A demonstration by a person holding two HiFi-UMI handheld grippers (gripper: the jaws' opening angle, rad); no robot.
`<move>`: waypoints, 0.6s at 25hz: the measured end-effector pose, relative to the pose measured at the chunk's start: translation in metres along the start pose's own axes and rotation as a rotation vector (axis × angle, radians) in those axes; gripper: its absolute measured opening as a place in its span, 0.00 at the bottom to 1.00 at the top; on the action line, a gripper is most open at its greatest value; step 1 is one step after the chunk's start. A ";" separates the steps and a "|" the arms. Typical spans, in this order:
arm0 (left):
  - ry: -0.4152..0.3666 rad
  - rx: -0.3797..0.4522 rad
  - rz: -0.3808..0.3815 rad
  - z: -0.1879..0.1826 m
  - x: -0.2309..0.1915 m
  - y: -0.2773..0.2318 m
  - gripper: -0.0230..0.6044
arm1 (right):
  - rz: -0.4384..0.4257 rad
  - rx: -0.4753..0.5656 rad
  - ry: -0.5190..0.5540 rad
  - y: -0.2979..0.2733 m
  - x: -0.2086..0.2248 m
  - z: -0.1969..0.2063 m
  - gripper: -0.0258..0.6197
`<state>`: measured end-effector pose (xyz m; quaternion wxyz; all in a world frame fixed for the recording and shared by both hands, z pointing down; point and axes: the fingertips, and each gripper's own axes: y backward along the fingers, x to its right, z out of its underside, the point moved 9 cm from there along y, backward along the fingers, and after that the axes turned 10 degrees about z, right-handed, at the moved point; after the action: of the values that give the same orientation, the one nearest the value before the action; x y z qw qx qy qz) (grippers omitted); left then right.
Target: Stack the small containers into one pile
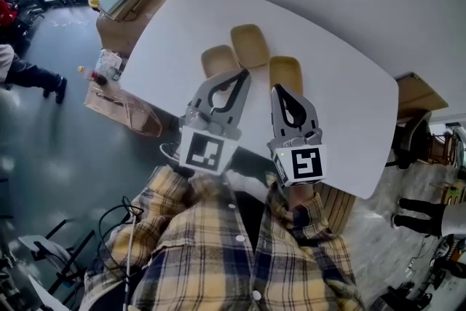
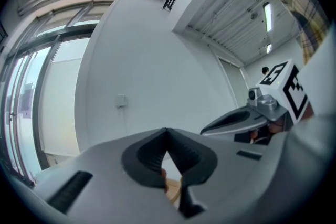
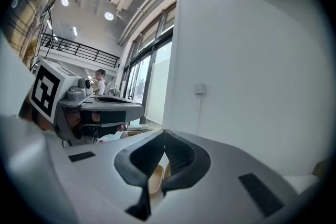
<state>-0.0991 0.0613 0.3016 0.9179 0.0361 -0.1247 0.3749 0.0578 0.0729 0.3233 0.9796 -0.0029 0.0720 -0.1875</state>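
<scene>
Left gripper view shows the grey left gripper (image 2: pixel 167 132) with its dark-padded jaws pressed tip to tip and nothing caught between them; only a sliver of tan shows through the gap beneath the tips. The right gripper view shows the same of the grey right gripper (image 3: pixel 165 134): jaws together and empty, with tan container rims visible through the opening below. In the head view both grippers are side by side, close together, pointing away from the person over the near part of the white rounded table (image 1: pixel 349 105). Around their tips lie three shallow tan oblong containers, unstacked. The left container (image 1: pixel 218 60) is just beside the left gripper's tip. The middle container (image 1: pixel 249 44) sits farther back, right against the left one. The right container (image 1: pixel 285 74) is just ahead of the right gripper. A yellow plaid shirt (image 1: pixel 218 251) fills the bottom of that view.
</scene>
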 end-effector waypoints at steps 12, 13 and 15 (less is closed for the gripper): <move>0.041 -0.007 0.104 0.040 -0.102 -0.065 0.06 | 0.113 -0.112 -0.012 -0.107 0.009 0.006 0.06; 0.052 -0.011 0.108 0.042 -0.106 -0.069 0.06 | 0.118 -0.119 -0.013 -0.111 0.012 0.008 0.06; 0.061 -0.025 0.118 0.047 -0.108 -0.078 0.06 | 0.125 -0.127 -0.016 -0.115 0.018 0.010 0.06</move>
<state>-0.1285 -0.0759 0.3213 0.8980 0.0057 -0.1031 0.4278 0.0333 -0.0406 0.3348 0.9878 -0.0619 0.0759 -0.1212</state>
